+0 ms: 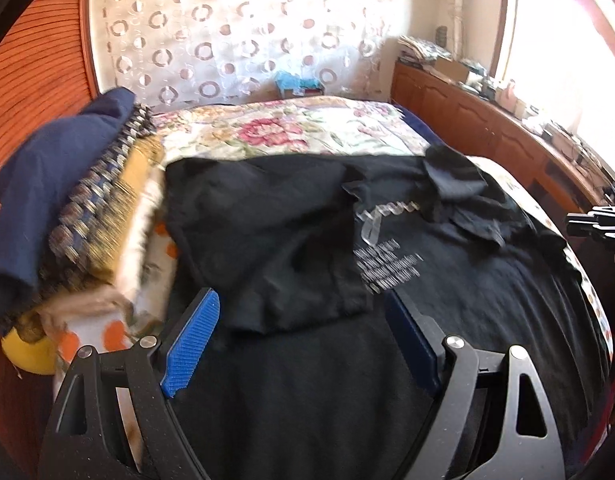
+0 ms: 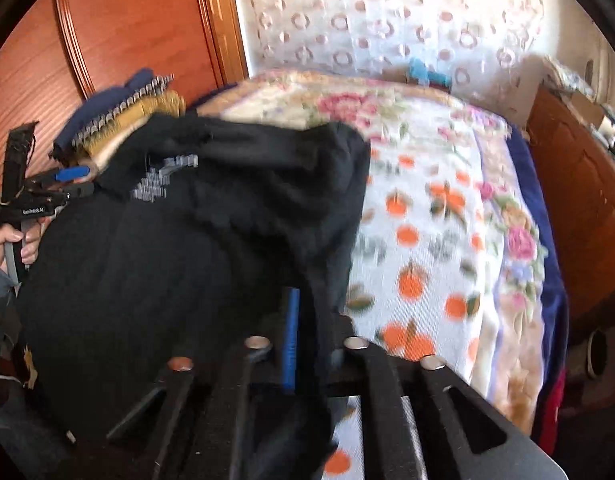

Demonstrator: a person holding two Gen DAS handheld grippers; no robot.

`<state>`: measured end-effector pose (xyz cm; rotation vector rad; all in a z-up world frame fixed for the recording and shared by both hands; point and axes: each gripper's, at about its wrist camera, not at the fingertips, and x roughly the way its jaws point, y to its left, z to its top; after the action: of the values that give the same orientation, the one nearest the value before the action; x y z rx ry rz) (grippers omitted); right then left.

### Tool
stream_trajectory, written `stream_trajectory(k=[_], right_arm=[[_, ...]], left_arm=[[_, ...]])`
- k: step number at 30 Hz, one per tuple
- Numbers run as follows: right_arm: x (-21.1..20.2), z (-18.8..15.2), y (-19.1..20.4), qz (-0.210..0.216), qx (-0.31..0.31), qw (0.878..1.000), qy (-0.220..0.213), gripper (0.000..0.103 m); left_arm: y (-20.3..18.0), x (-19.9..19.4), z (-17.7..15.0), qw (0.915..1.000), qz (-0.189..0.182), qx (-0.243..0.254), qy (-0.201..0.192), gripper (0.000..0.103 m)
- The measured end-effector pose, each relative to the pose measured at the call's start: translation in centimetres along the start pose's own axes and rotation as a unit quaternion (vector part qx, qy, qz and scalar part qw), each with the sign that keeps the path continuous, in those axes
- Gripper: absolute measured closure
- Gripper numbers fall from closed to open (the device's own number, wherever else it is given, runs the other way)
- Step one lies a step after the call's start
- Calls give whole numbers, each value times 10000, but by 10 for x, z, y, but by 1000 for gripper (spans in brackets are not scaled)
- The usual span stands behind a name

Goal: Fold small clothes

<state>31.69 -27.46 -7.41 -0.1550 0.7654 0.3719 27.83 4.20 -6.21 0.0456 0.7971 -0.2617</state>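
Lying across the near half of a bed (image 1: 307, 128) with a floral and orange-print blanket (image 2: 427, 240), a black T-shirt (image 1: 447, 272) has one side folded over. The left gripper (image 1: 303, 332) stands wide apart above it, holding nothing. The right gripper (image 2: 311, 340) has shirt cloth between its narrow jaws; whether they pinch it is unclear. Folded clothes (image 1: 67, 208) are stacked at the bed's left edge, beside a wooden wardrobe (image 2: 127, 32); a circle-patterned curtain (image 1: 235, 32) hangs behind.

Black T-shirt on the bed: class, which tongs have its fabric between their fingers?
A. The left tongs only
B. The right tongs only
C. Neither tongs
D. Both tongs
B: the black T-shirt's edge runs between the right tongs' fingers, while the left tongs stand wide open above the cloth, gripping nothing.
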Motion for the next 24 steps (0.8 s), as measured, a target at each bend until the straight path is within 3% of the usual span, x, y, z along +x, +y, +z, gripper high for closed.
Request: stream_trajectory(k=[1, 3, 9, 20, 24], right_arm=[[3, 8, -3, 35, 17, 10000, -74, 53], [12, 20, -9, 66, 56, 9998, -180, 45], [68, 59, -29, -37, 306, 9995, -106, 45], [147, 97, -54, -170, 533, 9980, 279, 45], [157, 107, -52, -212, 505, 9979, 331, 56]], left_arm=[[4, 1, 4, 10000, 44, -3, -17, 18], [13, 5, 14, 9999, 156, -6, -58, 18], [33, 25, 33, 9993, 366, -123, -24, 18], [27, 32, 35, 9984, 567, 26, -76, 18], [26, 31, 35, 9984, 556, 43, -72, 18]])
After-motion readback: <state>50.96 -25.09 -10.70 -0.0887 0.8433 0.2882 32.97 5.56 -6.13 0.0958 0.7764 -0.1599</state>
